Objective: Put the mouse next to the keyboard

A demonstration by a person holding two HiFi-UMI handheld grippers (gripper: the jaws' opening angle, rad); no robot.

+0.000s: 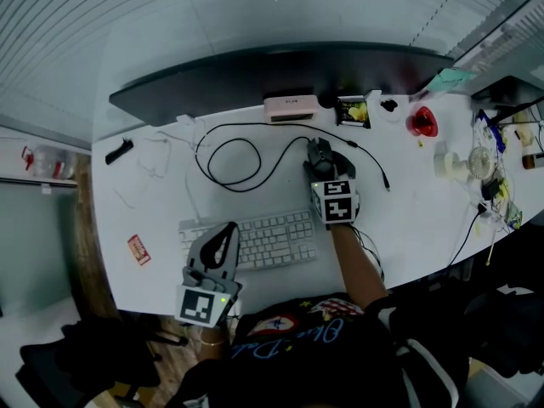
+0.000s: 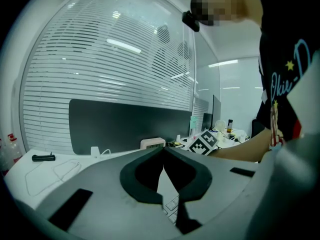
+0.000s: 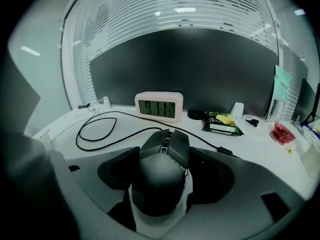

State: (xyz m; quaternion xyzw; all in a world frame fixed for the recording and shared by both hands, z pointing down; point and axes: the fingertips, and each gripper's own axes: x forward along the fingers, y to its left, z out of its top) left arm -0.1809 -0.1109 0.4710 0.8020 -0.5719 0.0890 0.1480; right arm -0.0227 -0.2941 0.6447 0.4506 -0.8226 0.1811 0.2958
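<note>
A dark mouse (image 1: 318,150) rests on the white desk (image 1: 408,219), beyond the right end of the white keyboard (image 1: 255,239). My right gripper (image 1: 325,161) reaches over it from the near side. In the right gripper view the mouse (image 3: 162,176) fills the space between the pads, and the right gripper (image 3: 166,151) is shut on it. My left gripper (image 1: 227,229) hovers over the keyboard's left front corner. In its own view the left gripper (image 2: 163,150) is shut and empty, with keyboard keys (image 2: 171,204) showing below the tips.
The mouse's black cable (image 1: 229,155) loops behind the keyboard. A pink clock (image 1: 291,107), a snack packet (image 1: 353,111) and a red object (image 1: 422,121) line the back under the dark monitor (image 1: 272,70). A small red card (image 1: 138,250) lies left of the keyboard.
</note>
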